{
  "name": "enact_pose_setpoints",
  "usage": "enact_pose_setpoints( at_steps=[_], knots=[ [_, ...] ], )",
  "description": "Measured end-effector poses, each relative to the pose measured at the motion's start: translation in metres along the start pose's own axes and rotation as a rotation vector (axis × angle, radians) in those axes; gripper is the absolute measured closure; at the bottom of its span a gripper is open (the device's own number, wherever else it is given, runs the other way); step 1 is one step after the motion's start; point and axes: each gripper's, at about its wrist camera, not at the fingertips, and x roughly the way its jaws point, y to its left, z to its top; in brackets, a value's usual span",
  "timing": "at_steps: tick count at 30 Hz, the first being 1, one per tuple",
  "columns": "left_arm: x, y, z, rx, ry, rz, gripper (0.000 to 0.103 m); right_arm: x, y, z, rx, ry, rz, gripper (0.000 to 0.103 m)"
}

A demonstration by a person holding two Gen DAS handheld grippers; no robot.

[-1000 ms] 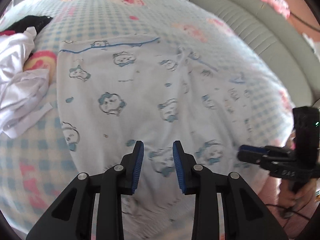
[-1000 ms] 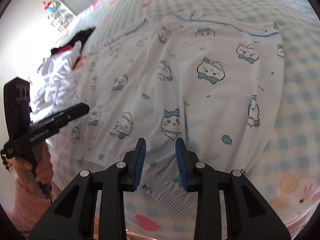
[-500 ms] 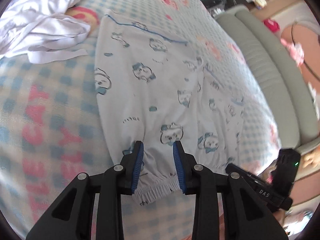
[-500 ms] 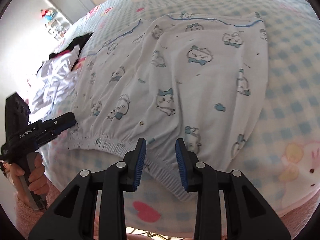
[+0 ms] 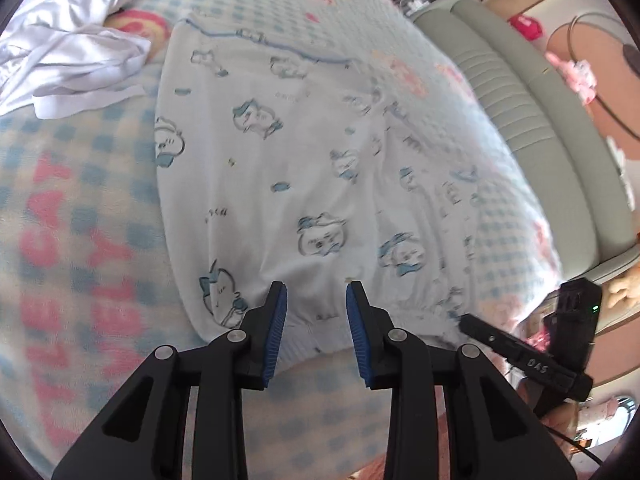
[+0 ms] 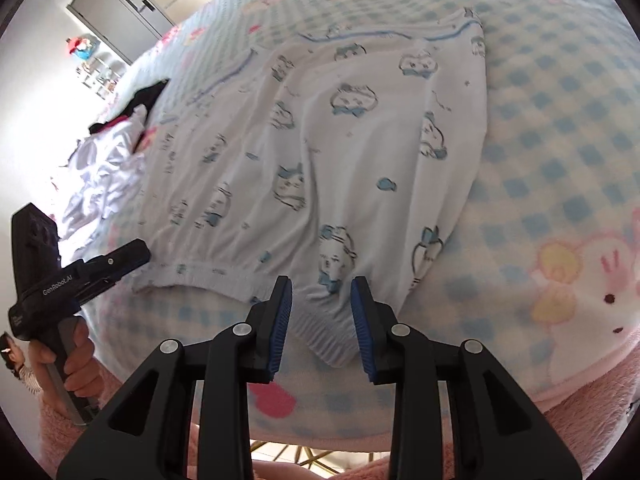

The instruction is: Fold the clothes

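Observation:
A white garment (image 5: pixel 304 168) printed with blue cartoon animals lies spread flat on the checked blanket (image 5: pixel 76 208). Its elastic hem (image 5: pixel 320 336) runs along the near edge. My left gripper (image 5: pixel 316 292) hovers open over the hem's left part, with cloth showing under the gap and the pads not pressing it. In the right wrist view the same garment (image 6: pixel 360 152) fills the middle. My right gripper (image 6: pixel 322 286) stands open above the hem's right corner (image 6: pixel 332 348). Each view shows the other gripper at the hem's far end: the right gripper (image 5: pixel 468 322), the left gripper (image 6: pixel 140 252).
Crumpled white clothes (image 5: pixel 68 48) lie on the blanket to the garment's left, with a black item (image 6: pixel 148 94) beyond them. A grey-green padded edge (image 5: pixel 532 92) borders the bed's right side. A hand (image 6: pixel 80 364) in a pink fleece sleeve holds the left gripper. The bed's near edge is close below.
Both grippers have drawn back from over the garment's middle to its near elastic hem. The left one has also rolled and shifted toward the left corner. Neither has taken hold of cloth.

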Motion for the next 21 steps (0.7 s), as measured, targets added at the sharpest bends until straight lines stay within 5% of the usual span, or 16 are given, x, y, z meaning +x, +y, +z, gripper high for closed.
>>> enact_pose_setpoints(
  at_steps=[6, 11, 16, 21],
  knots=[
    [-0.005, 0.020, -0.007, -0.045, 0.017, 0.009, 0.072, 0.004, -0.016, -0.006, 0.027, 0.025, -0.041, 0.075],
    [-0.008, -0.010, -0.004, 0.025, -0.008, -0.026, 0.071, -0.014, -0.032, -0.002, 0.085, -0.032, 0.002, 0.073],
    [0.015, -0.048, -0.003, 0.131, 0.037, -0.057, 0.071, -0.007, -0.038, -0.007, 0.092, 0.006, 0.036, 0.072],
    [0.031, -0.041, -0.004, 0.091, 0.090, -0.011, 0.071, 0.008, -0.045, -0.018, 0.110, 0.060, 0.016, 0.072]
  ],
)
